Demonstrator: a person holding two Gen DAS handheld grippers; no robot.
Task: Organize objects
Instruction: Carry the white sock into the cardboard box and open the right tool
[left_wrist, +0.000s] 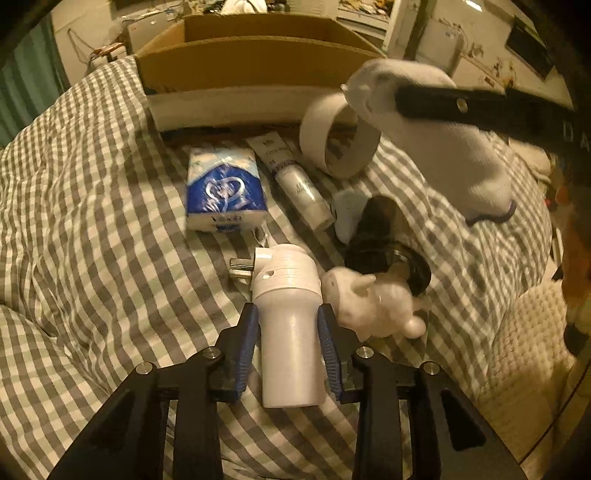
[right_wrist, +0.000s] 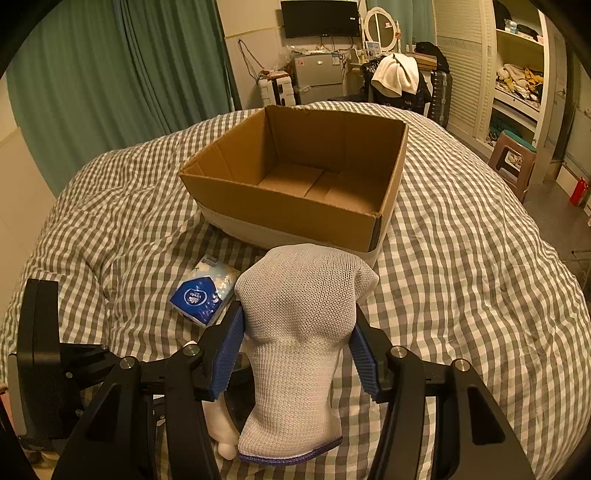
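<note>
Tongs in our left hand (left_wrist: 286, 325) were clamped on a white plastic plug-in device with metal prongs (left_wrist: 286, 295), held just above the grey-and-white checked bed cover (left_wrist: 92, 221). Our right tongs (right_wrist: 297, 332) gripped a white mesh-knit sock with a purple cuff (right_wrist: 295, 325), lifted in front of the open brown cardboard box (right_wrist: 295, 206). On the bed near the box lay a blue-and-white tissue pack (left_wrist: 223, 192), a white tube (left_wrist: 295, 181), a white ring (left_wrist: 338, 136) and a white plush toy (left_wrist: 369, 306).

black fingers (left_wrist: 242, 354), ribbed blue pads (right_wrist: 227, 354), silver screws
</note>
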